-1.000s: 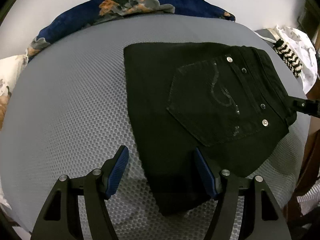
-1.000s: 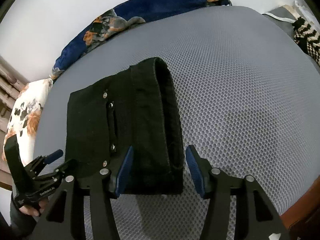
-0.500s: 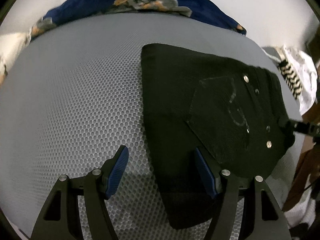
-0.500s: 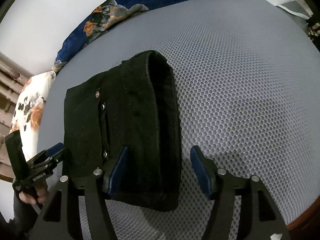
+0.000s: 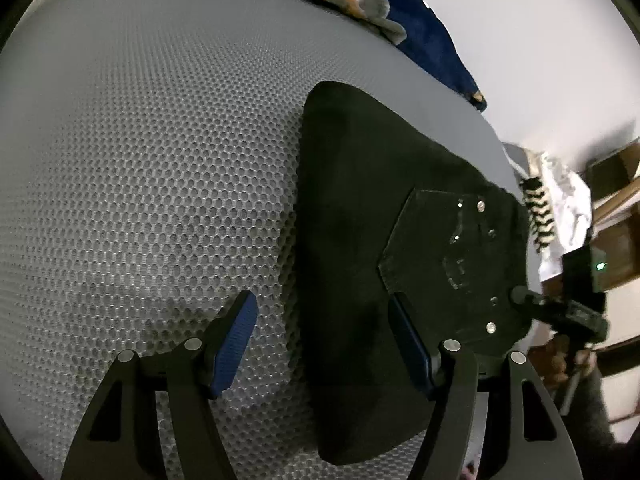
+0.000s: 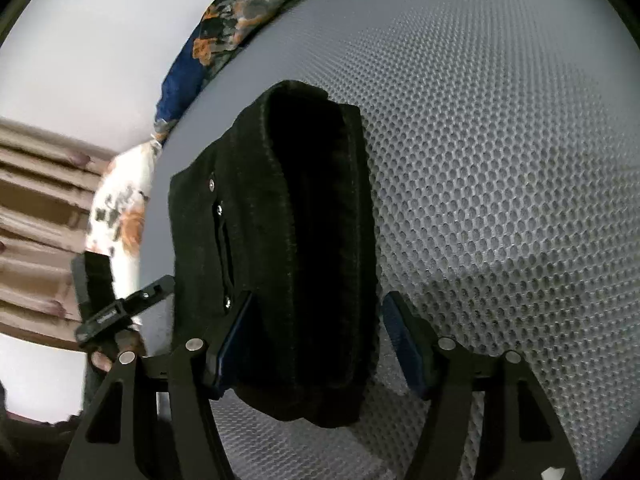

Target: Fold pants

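Note:
The black pants [image 5: 384, 248] lie folded into a compact stack on the grey mesh mattress [image 5: 152, 168], back pocket with rivets facing up. My left gripper [image 5: 324, 344] is open, its fingers straddling the near left edge of the fold. In the right wrist view the pants [image 6: 288, 240] show as a thick stack seen from the waistband end. My right gripper [image 6: 316, 344] is open with the stack's near end between its blue pads. The right gripper also shows at the pants' far edge in the left wrist view [image 5: 560, 312].
A dark blue floral blanket [image 5: 360, 4] lies along the mattress's far edge by the white wall. A black-and-white striped cloth [image 5: 540, 216] and white fabric lie beyond the pants. A floral pillow [image 6: 120, 216] and wooden slats sit at the left in the right view.
Both grippers have swung and tilted around the folded pants, which now sit closer in both views. The pants' fold looks the same. Both jaws stay open.

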`<action>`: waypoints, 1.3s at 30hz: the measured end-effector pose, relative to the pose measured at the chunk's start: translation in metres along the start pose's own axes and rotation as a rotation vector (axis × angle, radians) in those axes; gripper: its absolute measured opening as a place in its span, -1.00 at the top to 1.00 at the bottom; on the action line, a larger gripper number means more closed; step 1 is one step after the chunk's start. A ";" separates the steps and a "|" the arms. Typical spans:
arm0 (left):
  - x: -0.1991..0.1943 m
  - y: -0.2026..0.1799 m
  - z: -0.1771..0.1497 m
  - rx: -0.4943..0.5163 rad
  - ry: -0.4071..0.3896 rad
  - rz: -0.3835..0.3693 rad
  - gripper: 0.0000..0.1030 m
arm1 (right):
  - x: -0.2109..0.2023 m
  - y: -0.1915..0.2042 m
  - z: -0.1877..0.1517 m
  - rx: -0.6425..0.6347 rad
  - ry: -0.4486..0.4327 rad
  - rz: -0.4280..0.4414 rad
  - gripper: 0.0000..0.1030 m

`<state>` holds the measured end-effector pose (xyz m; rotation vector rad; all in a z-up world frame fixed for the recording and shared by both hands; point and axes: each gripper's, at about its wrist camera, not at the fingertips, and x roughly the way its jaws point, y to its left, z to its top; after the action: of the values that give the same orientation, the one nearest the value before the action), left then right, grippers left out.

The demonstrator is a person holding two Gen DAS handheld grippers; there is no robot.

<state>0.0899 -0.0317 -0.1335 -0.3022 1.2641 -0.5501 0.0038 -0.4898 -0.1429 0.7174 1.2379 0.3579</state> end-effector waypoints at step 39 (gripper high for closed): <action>0.014 -0.020 0.015 0.003 -0.049 -0.107 0.33 | 0.012 0.030 0.016 -0.026 -0.107 0.072 0.42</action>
<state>0.1028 -0.0577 -0.1303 -0.3803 1.2040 -0.6327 0.0264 -0.4654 -0.1294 0.7511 1.1068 0.3891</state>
